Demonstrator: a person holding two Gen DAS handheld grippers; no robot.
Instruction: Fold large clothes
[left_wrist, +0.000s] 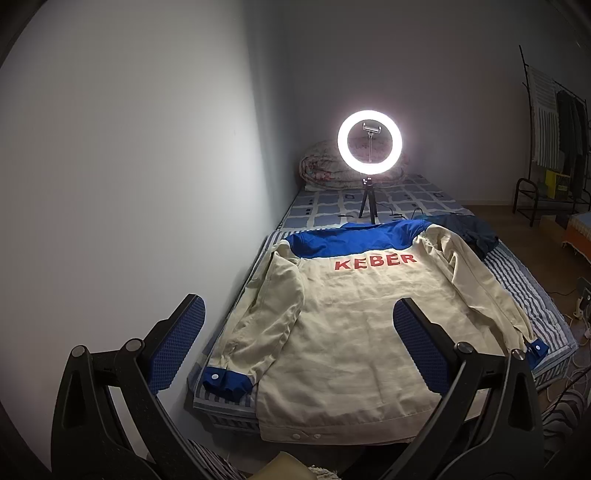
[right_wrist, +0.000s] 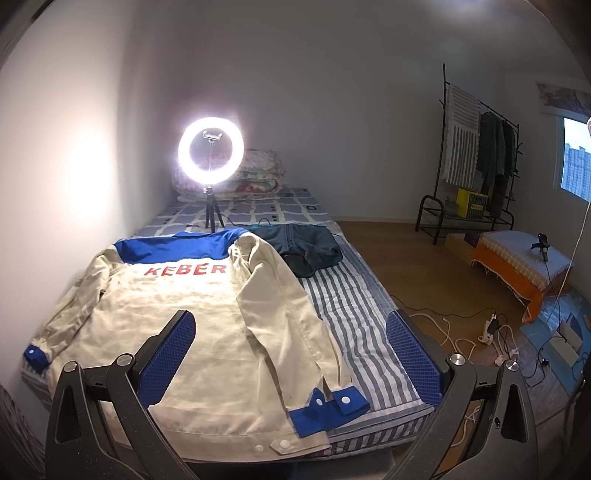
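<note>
A cream jacket (left_wrist: 351, 325) with blue shoulders, blue cuffs and red "KEBER" lettering lies back-up and spread flat on the striped bed (left_wrist: 524, 291). It also shows in the right wrist view (right_wrist: 192, 321). Its left sleeve cuff (left_wrist: 225, 380) lies near the bed's left edge. Its right sleeve cuff (right_wrist: 332, 404) lies near the front right. My left gripper (left_wrist: 299, 347) is open and empty, above the jacket's lower hem. My right gripper (right_wrist: 291, 354) is open and empty, above the right sleeve.
A lit ring light on a small tripod (left_wrist: 369, 147) stands on the bed behind the jacket. A dark garment (right_wrist: 303, 247) lies by the right shoulder. A folded quilt (right_wrist: 255, 173) lies at the bed's head. A wall runs on the left. Cables (right_wrist: 472, 332) lie on the floor at right.
</note>
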